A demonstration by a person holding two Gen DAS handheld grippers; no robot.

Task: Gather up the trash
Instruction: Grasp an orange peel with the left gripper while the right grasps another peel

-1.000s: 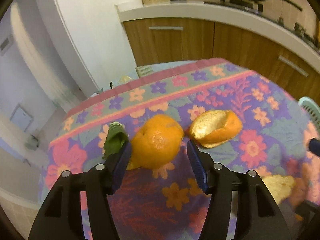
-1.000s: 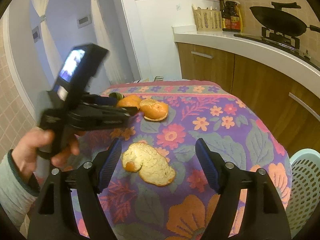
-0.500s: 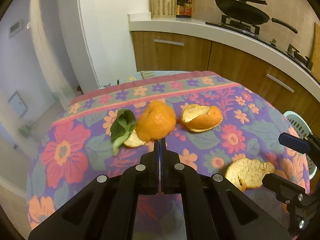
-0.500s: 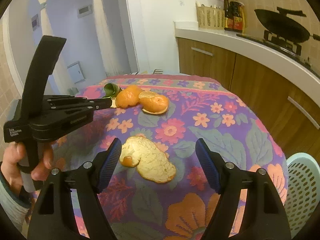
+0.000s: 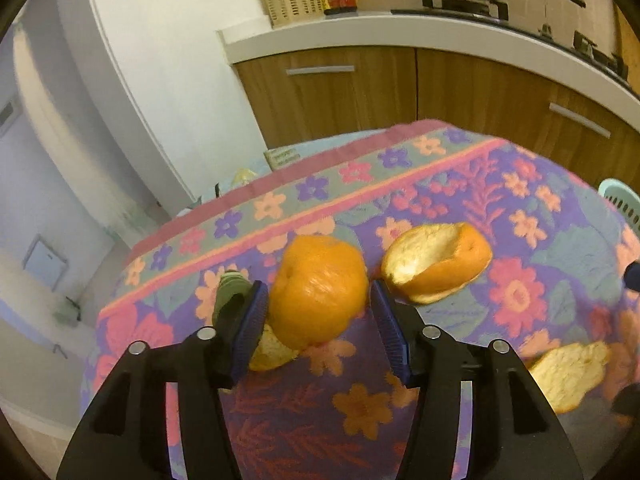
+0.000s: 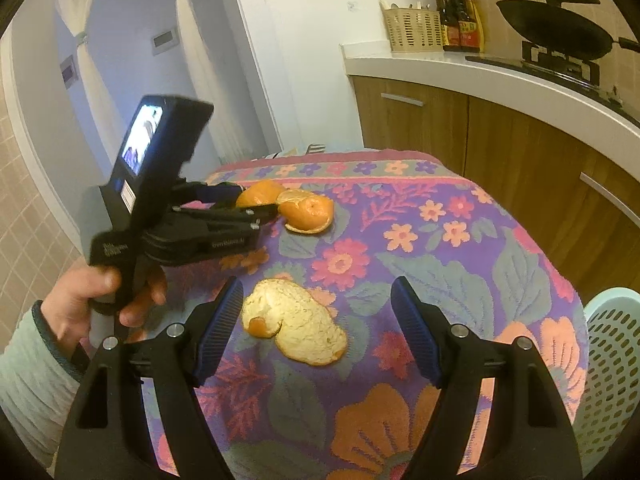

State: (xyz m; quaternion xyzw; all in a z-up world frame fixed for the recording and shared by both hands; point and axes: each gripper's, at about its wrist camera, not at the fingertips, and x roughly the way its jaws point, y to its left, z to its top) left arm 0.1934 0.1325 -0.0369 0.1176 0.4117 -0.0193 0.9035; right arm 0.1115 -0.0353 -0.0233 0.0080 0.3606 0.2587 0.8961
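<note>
Three orange peels lie on the floral tablecloth (image 5: pixel 460 184). My left gripper (image 5: pixel 320 316) is open, its blue pads on either side of a domed peel (image 5: pixel 318 290) with a small gap each side. A green leaf (image 5: pixel 228 292) shows behind the left pad. A cupped peel (image 5: pixel 436 262) lies to the right, and a flat peel (image 5: pixel 568 372) at the lower right. In the right wrist view my right gripper (image 6: pixel 316 336) is open and empty above the flat peel (image 6: pixel 296 326). The left gripper (image 6: pixel 240 208) reaches the domed peel (image 6: pixel 258 196) beside the cupped peel (image 6: pixel 308 212).
A pale teal perforated basket (image 6: pixel 612 364) stands off the table's right edge and also shows in the left wrist view (image 5: pixel 624 200). Wooden kitchen cabinets (image 6: pixel 480 136) and a white counter with a wok (image 6: pixel 556 32) stand behind the table. A white wall column (image 5: pixel 160 80) stands at the left.
Half a second ago my left gripper was shut and drawn back from the peels. It has now opened and moved forward around the domed peel. The right gripper has barely moved.
</note>
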